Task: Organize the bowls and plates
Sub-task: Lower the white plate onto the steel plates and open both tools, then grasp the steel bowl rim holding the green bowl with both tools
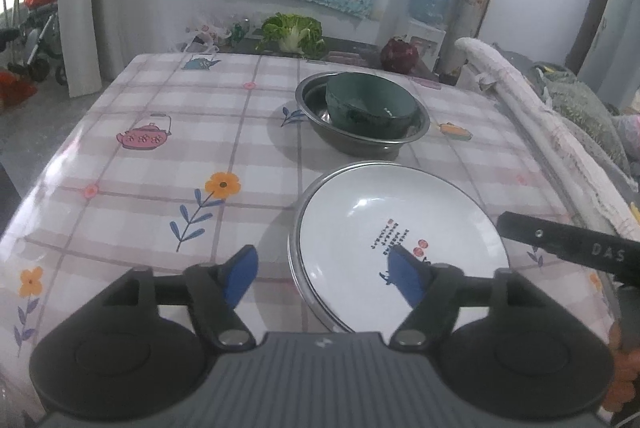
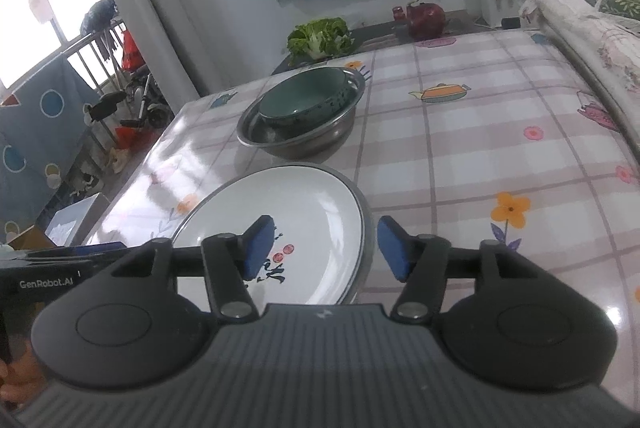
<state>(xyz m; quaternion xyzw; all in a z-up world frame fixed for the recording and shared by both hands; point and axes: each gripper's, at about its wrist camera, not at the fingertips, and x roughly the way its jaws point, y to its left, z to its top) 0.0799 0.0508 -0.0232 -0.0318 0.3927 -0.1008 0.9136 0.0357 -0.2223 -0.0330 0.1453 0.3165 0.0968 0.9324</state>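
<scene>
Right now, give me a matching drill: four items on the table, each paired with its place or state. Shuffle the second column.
Items:
1. green bowl
2. metal basin
3. white plate
4. left tongs

Places or states:
A. open, straddling the plate's near left rim
B. on a steel plate, nearest the cameras
C. nested in the basin
D. on the tablecloth, beyond the plate

Pairs: 1-C, 2-D, 3-B, 4-A
</scene>
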